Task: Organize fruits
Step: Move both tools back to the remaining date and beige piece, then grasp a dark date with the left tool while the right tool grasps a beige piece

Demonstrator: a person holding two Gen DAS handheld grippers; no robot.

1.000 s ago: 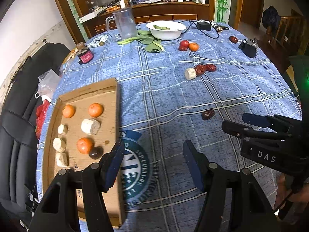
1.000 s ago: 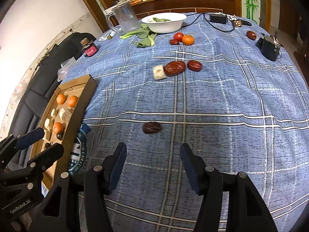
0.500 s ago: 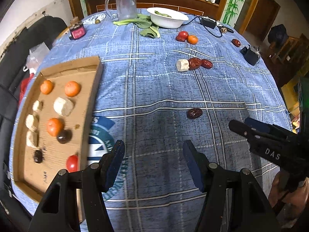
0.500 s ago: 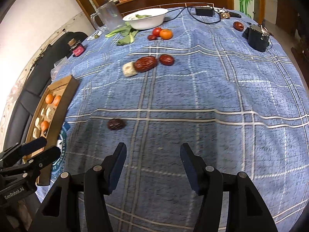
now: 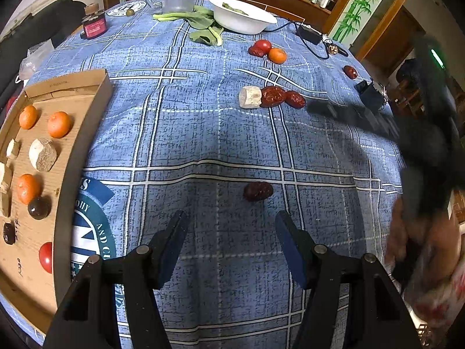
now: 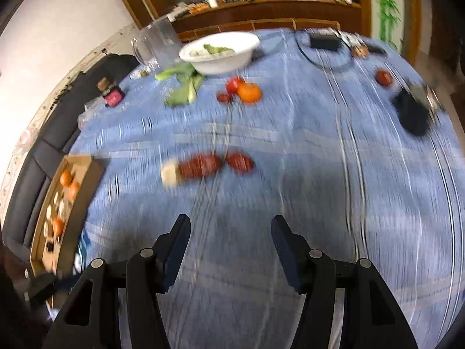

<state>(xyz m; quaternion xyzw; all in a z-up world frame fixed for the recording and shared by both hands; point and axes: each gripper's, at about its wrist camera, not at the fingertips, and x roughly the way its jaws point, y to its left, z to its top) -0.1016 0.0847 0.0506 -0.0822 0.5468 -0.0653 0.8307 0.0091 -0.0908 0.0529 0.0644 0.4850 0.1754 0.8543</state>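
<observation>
Blue plaid table (image 5: pixel 203 133) (cloth-covered), cardboard tray (image 5: pixel 87 133), loose dates (image 5: pixel 258 191)

left claw (image 5: pixel 228 229) jaws spread, empty; right claw (image 6: pixel 231 232) jaws spread, empty.

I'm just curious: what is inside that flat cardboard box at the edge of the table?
In the cardboard box lie three oranges, pale root chunks, a tomato and two dark fruits. Its left part runs out of frame.

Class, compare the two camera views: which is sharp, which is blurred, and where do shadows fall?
Left wrist view: sharp on the date, blurred on the right gripper; a shadow crosses the tablecloth. Right wrist view: streaked with motion blur.
</observation>
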